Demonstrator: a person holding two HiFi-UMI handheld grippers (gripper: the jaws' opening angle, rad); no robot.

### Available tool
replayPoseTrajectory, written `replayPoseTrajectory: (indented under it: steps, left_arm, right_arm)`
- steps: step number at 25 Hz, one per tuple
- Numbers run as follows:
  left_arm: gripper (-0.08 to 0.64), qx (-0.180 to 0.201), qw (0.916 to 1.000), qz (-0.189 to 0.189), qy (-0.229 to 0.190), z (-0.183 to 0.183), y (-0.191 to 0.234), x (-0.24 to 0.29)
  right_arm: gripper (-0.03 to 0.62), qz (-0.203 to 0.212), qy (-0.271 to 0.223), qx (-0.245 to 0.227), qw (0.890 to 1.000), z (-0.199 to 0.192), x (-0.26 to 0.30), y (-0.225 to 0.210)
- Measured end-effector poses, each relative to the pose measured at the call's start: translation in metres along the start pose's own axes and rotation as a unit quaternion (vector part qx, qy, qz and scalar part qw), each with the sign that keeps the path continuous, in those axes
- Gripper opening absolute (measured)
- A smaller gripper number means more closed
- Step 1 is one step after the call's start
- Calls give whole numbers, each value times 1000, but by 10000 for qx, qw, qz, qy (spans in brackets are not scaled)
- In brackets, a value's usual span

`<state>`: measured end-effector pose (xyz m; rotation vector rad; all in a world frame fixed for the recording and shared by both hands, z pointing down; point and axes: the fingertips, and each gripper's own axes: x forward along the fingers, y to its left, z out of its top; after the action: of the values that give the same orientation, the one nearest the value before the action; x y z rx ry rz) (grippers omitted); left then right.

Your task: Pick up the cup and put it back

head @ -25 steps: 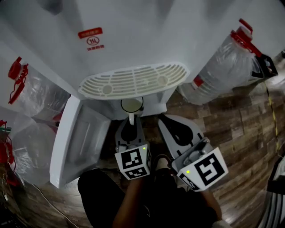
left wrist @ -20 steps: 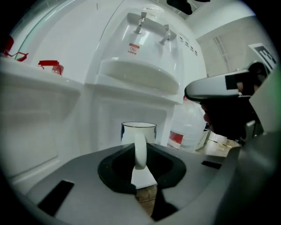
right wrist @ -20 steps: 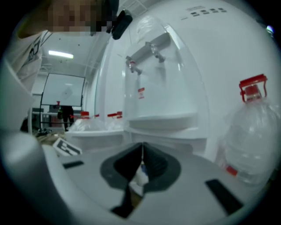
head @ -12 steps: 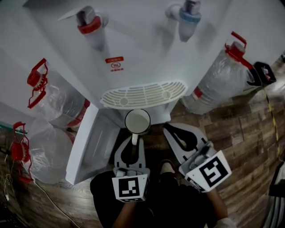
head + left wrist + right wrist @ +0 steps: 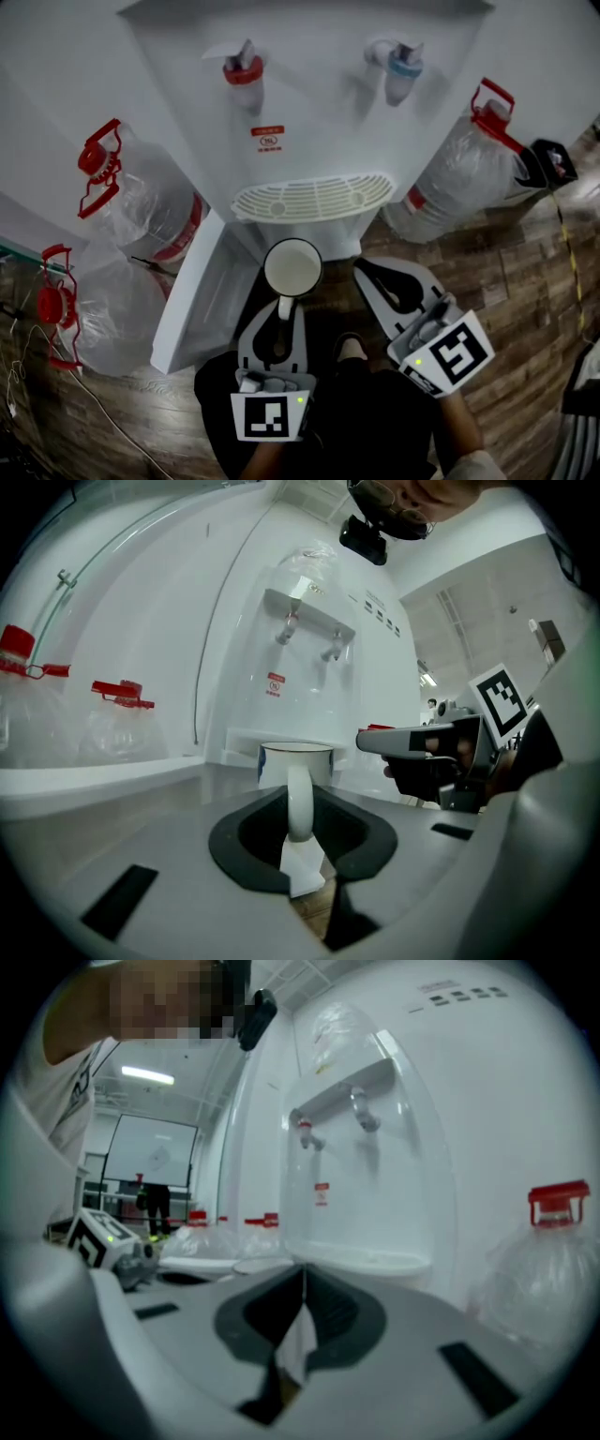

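Observation:
A white cup (image 5: 292, 267) with a dark rim hangs in front of the water dispenser's drip tray (image 5: 314, 197), below its level. My left gripper (image 5: 284, 311) is shut on the cup's handle (image 5: 299, 803), and the cup (image 5: 295, 759) stands upright just past the jaws. My right gripper (image 5: 367, 273) hovers to the right of the cup, apart from it. In the right gripper view the right gripper (image 5: 302, 1309) has its jaws meeting, with nothing between them.
The white dispenser has a red tap (image 5: 246, 73) and a blue tap (image 5: 403, 67) above the tray. Its lower cabinet door (image 5: 202, 291) stands open at the left. Large water bottles with red caps (image 5: 141, 202) (image 5: 469, 159) flank it on the wood floor (image 5: 525, 272).
The left gripper has risen with the cup, bringing it out from under the drip tray toward me. The right gripper rose a little. The head view tilted up, revealing the taps.

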<state>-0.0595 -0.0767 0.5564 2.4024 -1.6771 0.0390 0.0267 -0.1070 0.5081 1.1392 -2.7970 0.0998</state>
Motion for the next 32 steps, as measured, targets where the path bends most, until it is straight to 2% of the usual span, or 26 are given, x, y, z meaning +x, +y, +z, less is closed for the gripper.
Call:
replayPoseTrajectory:
  steps: [5,12,15,26,32]
  left_arm:
    - [63,152,9998,-74,-100,23,-3,-2]
    - [63,147,9985,-47,-524,51,13,-3]
    - [63,264,9974,6,-674,55,26,-4]
    - [63,22,9970,38,-767,64,41,0]
    - [63,79,9962,46,-869,72,38,-3]
  right_arm:
    - [23,15,-42,-81,10000,17,-2,-3]
    - [23,172,-110,-242,9995,28,4,2]
    - [23,224,-101,-201,9995,24,8,9]
    - [23,436,4,-215,9988,20,16,28]
    - [23,561,-115,-258,9980,25,18,29]
